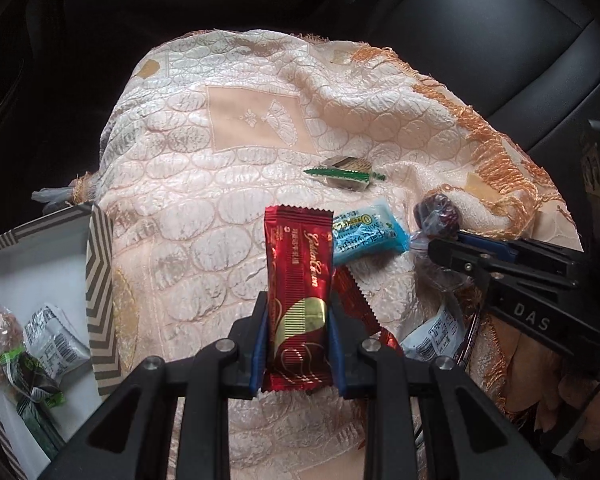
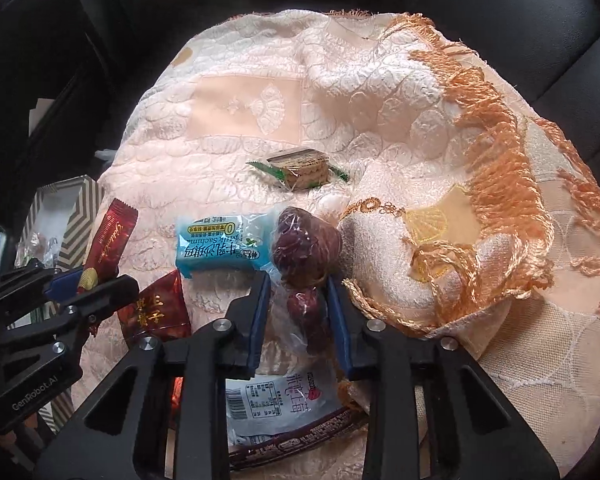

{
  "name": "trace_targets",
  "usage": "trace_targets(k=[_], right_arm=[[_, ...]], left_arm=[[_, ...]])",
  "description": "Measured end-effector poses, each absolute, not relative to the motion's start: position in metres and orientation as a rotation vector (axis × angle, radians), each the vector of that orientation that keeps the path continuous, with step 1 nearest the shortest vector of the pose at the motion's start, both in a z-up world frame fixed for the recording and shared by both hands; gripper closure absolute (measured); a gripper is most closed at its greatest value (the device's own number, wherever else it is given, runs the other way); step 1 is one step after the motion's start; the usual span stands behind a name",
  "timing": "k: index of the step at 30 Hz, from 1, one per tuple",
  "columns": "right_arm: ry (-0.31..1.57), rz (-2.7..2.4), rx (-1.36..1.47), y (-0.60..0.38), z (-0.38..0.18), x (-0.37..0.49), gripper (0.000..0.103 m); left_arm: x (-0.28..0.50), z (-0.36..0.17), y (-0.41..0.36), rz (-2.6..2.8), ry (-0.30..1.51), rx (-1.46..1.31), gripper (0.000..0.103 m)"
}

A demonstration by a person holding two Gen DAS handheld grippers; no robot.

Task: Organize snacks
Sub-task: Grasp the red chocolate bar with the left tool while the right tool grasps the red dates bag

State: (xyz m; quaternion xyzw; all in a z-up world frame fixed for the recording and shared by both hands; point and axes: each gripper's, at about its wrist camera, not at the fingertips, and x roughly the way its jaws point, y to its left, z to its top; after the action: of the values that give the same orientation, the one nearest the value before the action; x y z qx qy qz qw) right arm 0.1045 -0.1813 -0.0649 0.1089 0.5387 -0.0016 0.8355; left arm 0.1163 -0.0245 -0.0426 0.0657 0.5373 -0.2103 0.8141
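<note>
A: What is carrying everything, and why is it laid out so?

B: A cream quilted cloth [image 1: 228, 184] with an orange fringe [image 2: 496, 128] is spread over a dark car seat [image 1: 500, 40], so the seat serves as the work surface and the loose snacks are kept off the leather.

A: And the container?

B: A chevron-patterned box [image 1: 100, 280] is seen at the left edge of the cloth. A grey packet [image 1: 56, 340] and green-wrapped snacks [image 1: 28, 384] already lie inside, so it is judged to be the collecting place.

A: How is the left gripper engaged?

B: The left gripper [image 1: 298, 344] is clenched on a red wafer bar [image 1: 298, 296], its blue pads pressed against the bar's long sides. The bar is held lengthwise along the jaws and appears lifted clear of the cloth, presumably so that it can be carried towards the box.

A: The right one?

B: The right gripper [image 2: 298, 312] straddles a clear bag of red dates [image 2: 304, 256]. The lower date lies between the jaws, but whether the pads are pressing it cannot be told.

A: What is left lying?

B: A blue milk-snack packet [image 2: 220, 252] touches the dates; a second red packet [image 2: 156, 312] lies just beside it, a white labelled packet [image 2: 276, 400] lies under the right gripper, and a small green-edged sweet [image 2: 300, 170] lies further out, apart from the rest.
</note>
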Motion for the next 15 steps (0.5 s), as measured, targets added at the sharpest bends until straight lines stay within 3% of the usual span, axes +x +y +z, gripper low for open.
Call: trace_targets(k=[15], right_arm=[[1.083,0.150,0.235,-0.150,-0.027,0.059,0.080]], left_arm=[[0.081,-0.025,0.011,-0.340,1.097,0.093,0.075]])
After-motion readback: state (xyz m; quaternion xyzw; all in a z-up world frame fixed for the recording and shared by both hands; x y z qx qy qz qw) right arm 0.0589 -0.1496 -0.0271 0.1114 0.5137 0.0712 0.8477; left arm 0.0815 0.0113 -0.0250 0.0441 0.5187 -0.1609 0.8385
